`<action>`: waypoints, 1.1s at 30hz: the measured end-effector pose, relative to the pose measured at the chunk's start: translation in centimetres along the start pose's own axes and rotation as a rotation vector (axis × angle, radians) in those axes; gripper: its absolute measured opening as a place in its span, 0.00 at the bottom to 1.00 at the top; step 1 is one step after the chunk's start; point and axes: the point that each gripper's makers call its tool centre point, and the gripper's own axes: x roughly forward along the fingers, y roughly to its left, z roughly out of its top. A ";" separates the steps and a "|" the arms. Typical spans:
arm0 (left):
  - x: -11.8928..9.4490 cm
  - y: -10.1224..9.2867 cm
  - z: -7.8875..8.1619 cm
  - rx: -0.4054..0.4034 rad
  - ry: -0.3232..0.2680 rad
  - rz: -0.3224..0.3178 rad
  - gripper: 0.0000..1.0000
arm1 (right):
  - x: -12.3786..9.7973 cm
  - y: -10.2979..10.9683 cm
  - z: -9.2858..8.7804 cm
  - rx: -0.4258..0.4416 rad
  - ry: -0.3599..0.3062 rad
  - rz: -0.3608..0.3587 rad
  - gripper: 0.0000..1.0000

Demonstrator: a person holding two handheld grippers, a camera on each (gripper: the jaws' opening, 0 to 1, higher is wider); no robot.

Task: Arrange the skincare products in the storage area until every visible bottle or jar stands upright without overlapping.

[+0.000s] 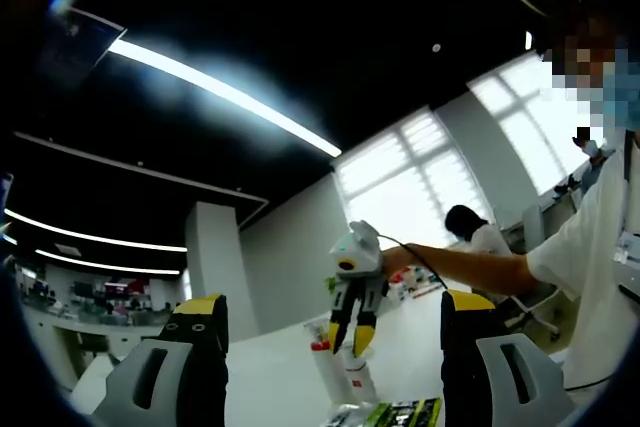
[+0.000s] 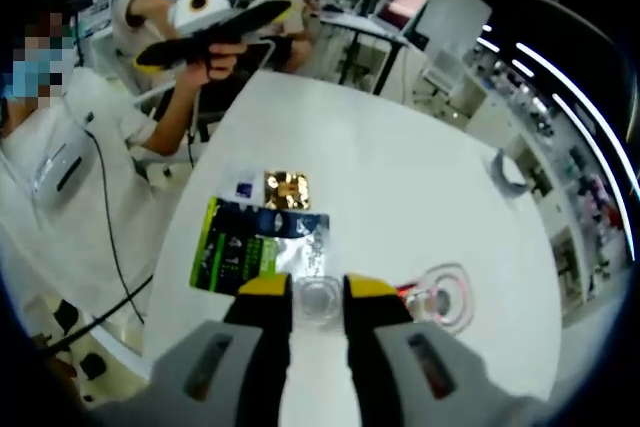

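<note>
- right gripper (image 2: 318, 292): yellow-tipped jaws straddle a clear bottle (image 2: 318, 299) seen from above, tips close on both sides of its round top. Cannot tell if they are pinching it or just beside it; reads as closing on it or holding it.
- In the left gripper view the same right gripper (image 1: 352, 335) shows from the side, held by the person's hand (image 1: 392, 259), jaws pointing down over a white bottle with red print (image 1: 355, 375) standing upright on the white table (image 1: 270, 377). Tips look just above or at its top, contact unclear.
- left gripper (image 1: 330, 322): jaws parted wide, nothing between them, raised and aimed across the room, well apart from the products.
- Just right of the gripped bottle in the right gripper view: a clear round jar or lid (image 2: 443, 297) with a red mark beside it, near but apart.
- Beyond the jaws: a green and black foil packet (image 2: 250, 244), a gold square packet (image 2: 287, 190) and a small white card (image 2: 243, 187), all lying flat.
- A grey ring-shaped item (image 2: 508, 175) sits far out on the table (image 2: 400, 167), well apart.
- Risk, my judgement: the grip is at the very top of a tall narrow bottle, so an off-centre pinch or sideways pull could tip it.
- Risk: if it swings right it could knock the clear jar; setting it down forward could land on the flat packets and leave it leaning or overlapping.
- Left gripper is too far off to steady anything if it tips.
</note>
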 end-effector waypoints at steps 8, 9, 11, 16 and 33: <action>-0.1 0.2 0.0 0.002 -0.001 0.005 0.89 | -0.2 -0.5 -0.3 0.011 -0.007 -0.011 0.18; -0.1 0.2 0.0 0.003 -0.001 0.007 0.89 | -0.3 -0.6 -0.4 0.013 -0.005 -0.012 0.18; -0.1 0.2 0.0 0.005 -0.001 0.008 0.89 | -0.4 -0.7 -0.6 0.015 0.001 -0.019 0.18; -0.2 0.1 0.1 0.007 -0.002 0.007 0.89 | -0.7 -0.7 -0.6 0.012 -0.005 -0.027 0.19; -0.1 0.1 -0.3 0.004 0.012 0.008 0.88 | -1.0 -0.4 -0.2 0.011 -0.068 -0.034 0.24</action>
